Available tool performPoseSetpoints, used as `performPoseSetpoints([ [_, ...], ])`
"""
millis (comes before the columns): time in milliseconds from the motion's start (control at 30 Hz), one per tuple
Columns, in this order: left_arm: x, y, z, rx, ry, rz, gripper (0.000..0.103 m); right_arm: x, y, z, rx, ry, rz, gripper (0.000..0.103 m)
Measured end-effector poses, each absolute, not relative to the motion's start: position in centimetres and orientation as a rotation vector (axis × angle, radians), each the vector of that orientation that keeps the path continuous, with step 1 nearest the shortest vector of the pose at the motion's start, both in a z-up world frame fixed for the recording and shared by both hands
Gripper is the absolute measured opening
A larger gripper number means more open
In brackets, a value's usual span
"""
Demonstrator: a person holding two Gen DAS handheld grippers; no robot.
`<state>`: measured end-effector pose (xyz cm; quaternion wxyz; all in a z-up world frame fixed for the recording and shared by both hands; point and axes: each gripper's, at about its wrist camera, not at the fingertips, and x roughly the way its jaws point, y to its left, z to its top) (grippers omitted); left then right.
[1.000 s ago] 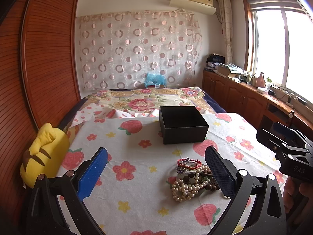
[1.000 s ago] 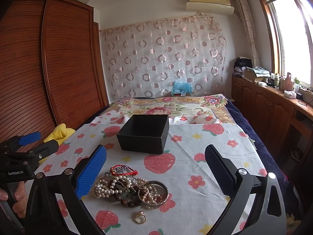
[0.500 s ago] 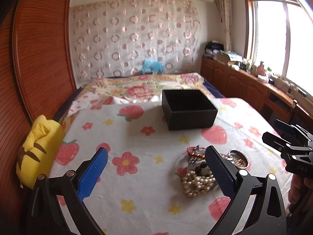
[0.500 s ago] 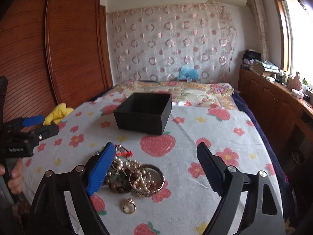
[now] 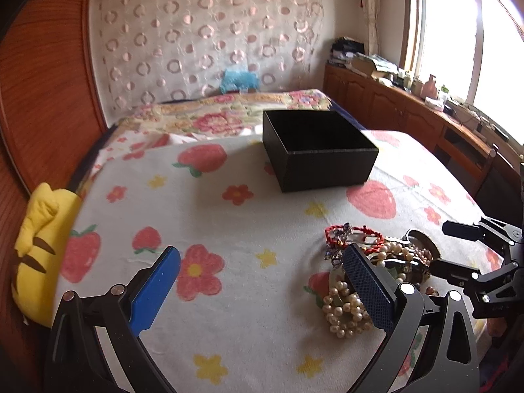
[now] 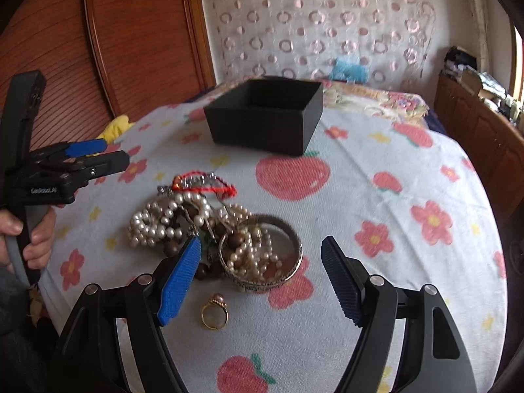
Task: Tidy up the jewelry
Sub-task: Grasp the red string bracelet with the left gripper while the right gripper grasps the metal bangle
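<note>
A heap of jewelry lies on the flowered cloth: white pearl strands, a red cord bracelet, brown beads, a silver bangle and a gold ring. An open black box stands behind it. My right gripper is open, low over the bangle, empty. My left gripper is open and empty, left of the heap; its right finger covers part of the pearls. The box shows there too.
A yellow plush toy lies at the cloth's left edge by the wooden wardrobe. A flowered bed lies behind the box. Wooden cabinets run under the window at right.
Both grippers have moved forward and down toward the jewelry heap. The right gripper now brackets the bangle. The jewelry and the box have not moved.
</note>
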<state>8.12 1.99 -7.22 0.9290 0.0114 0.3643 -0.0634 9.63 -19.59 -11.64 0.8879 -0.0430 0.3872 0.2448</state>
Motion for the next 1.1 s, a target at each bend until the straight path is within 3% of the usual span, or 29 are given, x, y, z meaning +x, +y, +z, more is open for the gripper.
performPoseSetpoints([
  [200, 9.8, 1.6, -8.3, -0.017, 0.802, -0.203, 0.094, 10.4, -19.2, -12.9, -0.11, 0.875, 0.554, 0.067],
  [267, 10.3, 1.2, -8.2, -0.019, 0.81, -0.224, 0.088, 10.3, -19.3, -12.8, -0.103, 0.871, 0.561, 0.06],
  [1000, 14.6, -1.2, -9.8, -0.195, 0.993, -0.402, 0.004, 8.9, -20.9, -11.3, -0.095, 0.795, 0.544, 0.06],
  [1100, 14.5, -1.3, -9.4, -0.169, 0.976, -0.374, 0.002, 8.9, -20.9, -11.2, -0.095, 0.794, 0.54, 0.06],
])
